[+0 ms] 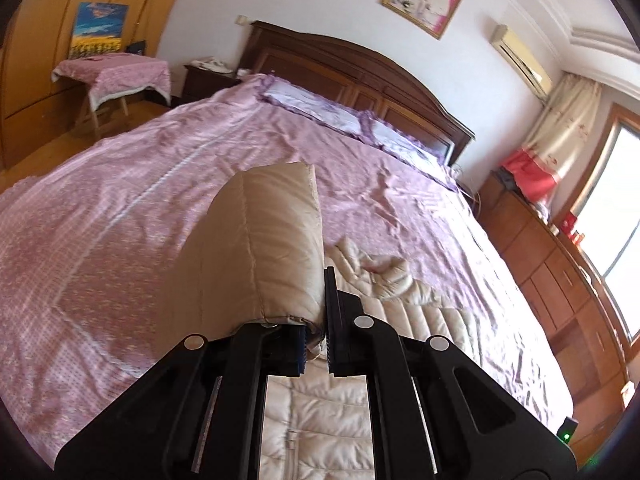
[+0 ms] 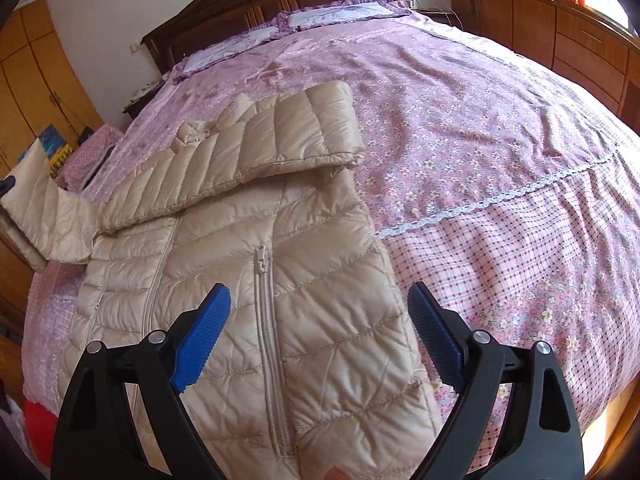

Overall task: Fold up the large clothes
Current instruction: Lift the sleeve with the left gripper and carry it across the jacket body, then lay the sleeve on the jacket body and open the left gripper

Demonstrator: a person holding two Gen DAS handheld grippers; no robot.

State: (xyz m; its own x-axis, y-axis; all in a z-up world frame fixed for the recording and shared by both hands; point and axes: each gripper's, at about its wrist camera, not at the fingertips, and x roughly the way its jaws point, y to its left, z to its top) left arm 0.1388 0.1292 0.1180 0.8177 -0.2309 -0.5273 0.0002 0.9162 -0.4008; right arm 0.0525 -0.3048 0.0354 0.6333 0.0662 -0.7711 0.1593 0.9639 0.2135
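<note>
Beige quilted jacket [image 2: 256, 280] lies front-up on the bed [image 2: 500, 128], one sleeve [image 2: 280, 140] folded across the chest. Your left gripper [image 1: 316, 344] has its fingers clamped on the other sleeve's cuff [image 1: 260, 248], raised clear of the bed so it can fold inward. Your right gripper [image 2: 320, 332] hovers with fingers spread wide above the zipper [image 2: 272, 356], holding nothing, ready to steady the body.

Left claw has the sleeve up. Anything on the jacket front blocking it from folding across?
Nothing visible blocks it. The left claw is shut on the sleeve. On the jacket, only the other sleeve lies folded across the chest. The right claw hangs open above the hem, so it may need to move aside.
</note>
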